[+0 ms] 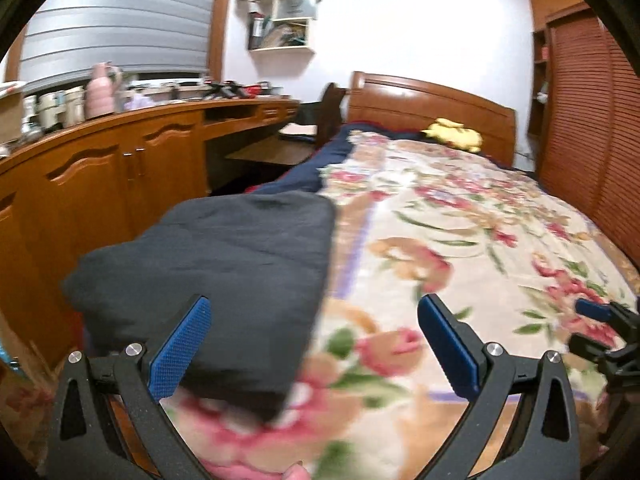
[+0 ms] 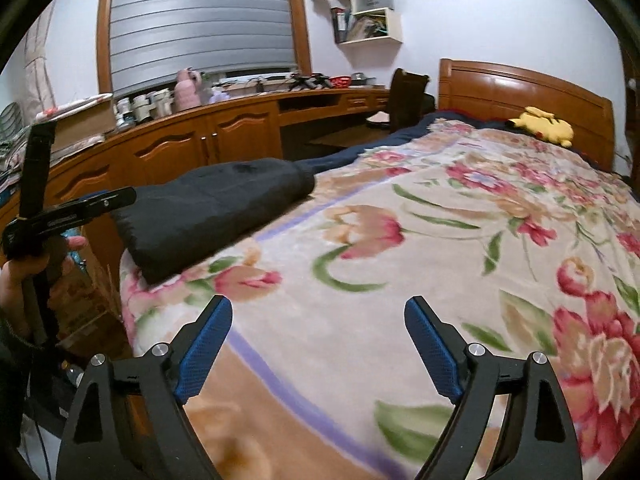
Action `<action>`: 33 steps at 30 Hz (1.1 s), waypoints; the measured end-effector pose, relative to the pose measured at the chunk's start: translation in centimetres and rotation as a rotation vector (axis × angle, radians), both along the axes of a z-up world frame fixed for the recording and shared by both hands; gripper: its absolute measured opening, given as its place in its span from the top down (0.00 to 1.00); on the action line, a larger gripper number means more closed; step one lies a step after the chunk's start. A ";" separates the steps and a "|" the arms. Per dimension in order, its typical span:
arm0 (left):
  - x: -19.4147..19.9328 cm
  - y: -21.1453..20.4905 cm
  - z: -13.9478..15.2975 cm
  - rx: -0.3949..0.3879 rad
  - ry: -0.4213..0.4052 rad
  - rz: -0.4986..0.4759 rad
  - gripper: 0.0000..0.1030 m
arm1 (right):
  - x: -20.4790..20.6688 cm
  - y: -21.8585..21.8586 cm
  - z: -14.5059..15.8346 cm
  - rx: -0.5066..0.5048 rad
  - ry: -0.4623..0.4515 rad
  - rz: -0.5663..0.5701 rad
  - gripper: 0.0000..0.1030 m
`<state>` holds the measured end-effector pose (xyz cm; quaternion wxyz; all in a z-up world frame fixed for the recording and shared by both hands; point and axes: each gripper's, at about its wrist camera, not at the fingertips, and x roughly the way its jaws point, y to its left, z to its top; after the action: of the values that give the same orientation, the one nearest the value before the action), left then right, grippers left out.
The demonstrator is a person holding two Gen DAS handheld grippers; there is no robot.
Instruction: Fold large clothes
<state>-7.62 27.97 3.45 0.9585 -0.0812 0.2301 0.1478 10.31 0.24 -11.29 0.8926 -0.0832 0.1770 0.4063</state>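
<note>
Dark charcoal padded garment (image 1: 224, 280), folded into a thick rectangular bundle, lying flat near the floral bed's left edge, foot end.

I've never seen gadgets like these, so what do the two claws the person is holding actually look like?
Both look alike. The left claw and the right claw each have two matte black, Y-shaped arms with triangular cut-outs and round silver bolts. The fingers carry blue pads with a fine grid texture. No cables show on them.
</note>
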 end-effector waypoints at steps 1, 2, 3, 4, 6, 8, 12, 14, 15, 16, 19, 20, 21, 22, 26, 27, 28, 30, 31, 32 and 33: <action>0.4 -0.9 0.0 -0.005 -0.003 -0.019 0.00 | -0.1 -0.4 -0.1 -0.001 -0.002 -0.015 0.13; 0.6 -1.5 0.0 -0.006 -0.003 -0.031 0.00 | -0.1 -0.9 -0.1 -0.005 -0.004 -0.031 0.13; 1.0 -2.5 0.0 -0.004 -0.004 -0.049 0.00 | -0.1 -1.4 -0.2 -0.008 -0.007 -0.045 0.13; 1.5 -3.6 -0.1 0.000 -0.002 -0.070 0.00 | -0.2 -1.9 -0.3 -0.011 -0.010 -0.059 0.13; 2.4 -5.5 -0.3 0.008 0.004 -0.102 0.00 | -0.3 -2.8 -0.6 -0.008 -0.010 -0.084 0.13; 3.6 -7.4 -0.5 0.008 0.013 -0.137 0.00 | -0.3 -3.9 -0.8 0.000 -0.005 -0.112 0.13; 5.6 -11.2 -1.0 0.015 0.023 -0.198 0.00 | -0.1 -5.9 -1.0 -0.005 -0.023 -0.178 0.13; 6.6 -13.3 -1.2 0.028 0.026 -0.229 0.00 | -0.1 -7.0 -1.1 -0.006 -0.032 -0.206 0.13; 7.1 -14.3 -1.2 0.037 0.027 -0.244 0.00 | -0.1 -7.5 -1.2 -0.011 -0.036 -0.219 0.13; 7.4 -15.4 -1.2 0.046 0.028 -0.258 0.00 | -0.1 -8.1 -1.3 -0.018 -0.039 -0.235 0.13; 8.6 -18.0 -1.3 0.059 0.030 -0.295 0.00 | -0.4 -10.2 -1.4 -0.012 -0.053 -0.298 0.13; 9.0 -18.7 -1.3 0.059 0.029 -0.305 0.00 | -0.5 -11.1 -1.2 -0.005 -0.054 -0.317 0.13; 9.4 -19.8 -1.3 0.059 0.027 -0.320 0.00 | -0.6 -11.7 -1.1 0.001 -0.055 -0.333 0.14; 9.7 -20.7 -1.3 0.061 0.024 -0.332 0.00 | -0.7 -12.4 -0.9 0.008 -0.057 -0.349 0.13; 10.2 -23.6 -1.2 0.076 0.009 -0.363 0.00 | -1.5 -15.2 0.1 0.028 -0.080 -0.415 0.13; 10.2 -24.2 -1.2 0.078 0.005 -0.369 0.00 | -1.9 -16.0 0.3 0.037 -0.086 -0.435 0.13; 10.2 -24.9 -1.1 0.076 0.001 -0.376 0.00 | -2.2 -16.8 0.5 0.049 -0.089 -0.455 0.13; 10.1 -25.9 -1.1 0.071 -0.010 -0.386 0.00 | -3.0 -18.2 0.7 0.070 -0.098 -0.485 0.13; 10.1 -26.3 -1.0 0.074 -0.014 -0.389 0.00 | -3.6 -18.9 0.7 0.077 -0.104 -0.500 0.13; 10.0 -26.8 -1.0 0.082 -0.018 -0.393 0.00 | -4.1 -19.5 0.8 0.085 -0.111 -0.514 0.13; 9.9 -27.1 -0.9 0.090 -0.022 -0.394 0.00 | -4.7 -20.1 0.8 0.093 -0.119 -0.529 0.13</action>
<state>2.27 0.86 2.51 0.9740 0.0068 0.2242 -0.0332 5.56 -19.84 -10.49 0.9793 -0.0166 0.1211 0.1612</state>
